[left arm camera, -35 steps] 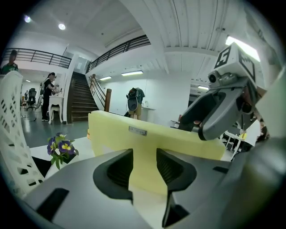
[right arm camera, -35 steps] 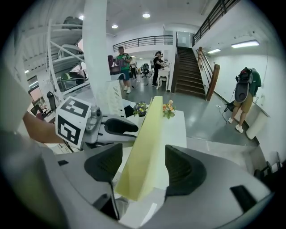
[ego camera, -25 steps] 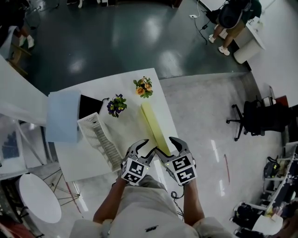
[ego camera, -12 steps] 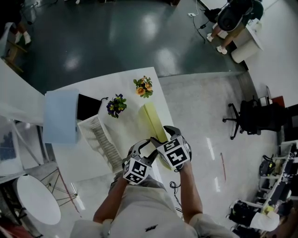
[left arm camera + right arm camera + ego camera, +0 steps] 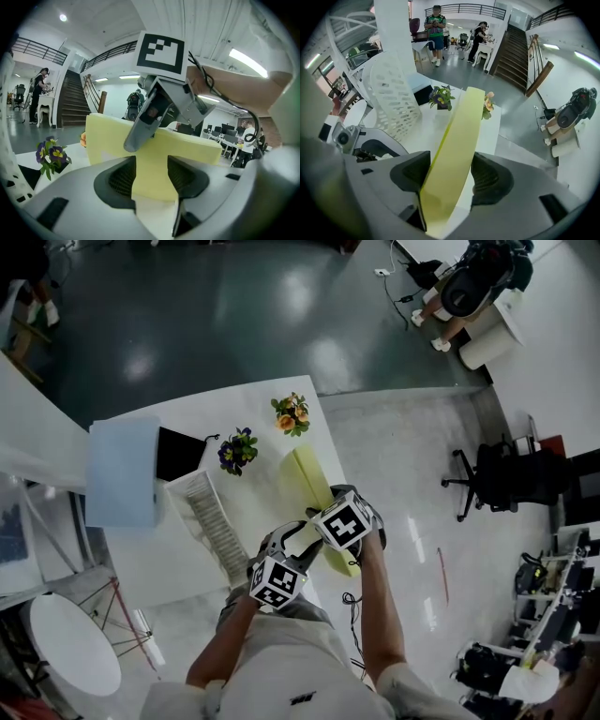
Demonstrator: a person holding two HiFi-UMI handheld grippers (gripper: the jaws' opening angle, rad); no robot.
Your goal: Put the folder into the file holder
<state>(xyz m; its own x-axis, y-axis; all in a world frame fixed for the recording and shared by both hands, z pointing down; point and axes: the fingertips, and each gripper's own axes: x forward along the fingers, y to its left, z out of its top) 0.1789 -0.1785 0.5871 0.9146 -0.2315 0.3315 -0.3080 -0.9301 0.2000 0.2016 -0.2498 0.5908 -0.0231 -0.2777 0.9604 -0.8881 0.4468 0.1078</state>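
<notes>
A thick pale-yellow folder (image 5: 314,486) stands on its long edge along the right side of the white table (image 5: 164,559). My left gripper (image 5: 298,538) is shut on its near end; in the left gripper view the folder (image 5: 187,150) fills the gap between the pads (image 5: 123,177). My right gripper (image 5: 349,531) points steeply down over the folder's top edge just beyond. Its jaws have just been closing, and the folder (image 5: 461,136) spans the gap between them. The white mesh file holder (image 5: 208,521) stands to the left.
Two small flower pots, purple (image 5: 237,450) and orange (image 5: 292,413), sit at the table's far end. A pale blue board (image 5: 122,472) and a black item (image 5: 180,454) lie at the far left. The table's right edge runs close beside the folder. An office chair (image 5: 487,479) stands on the floor.
My right gripper has swung in from the folder's right side to above it and tipped downward, its marker cube now facing up. The left gripper and folder have stayed put.
</notes>
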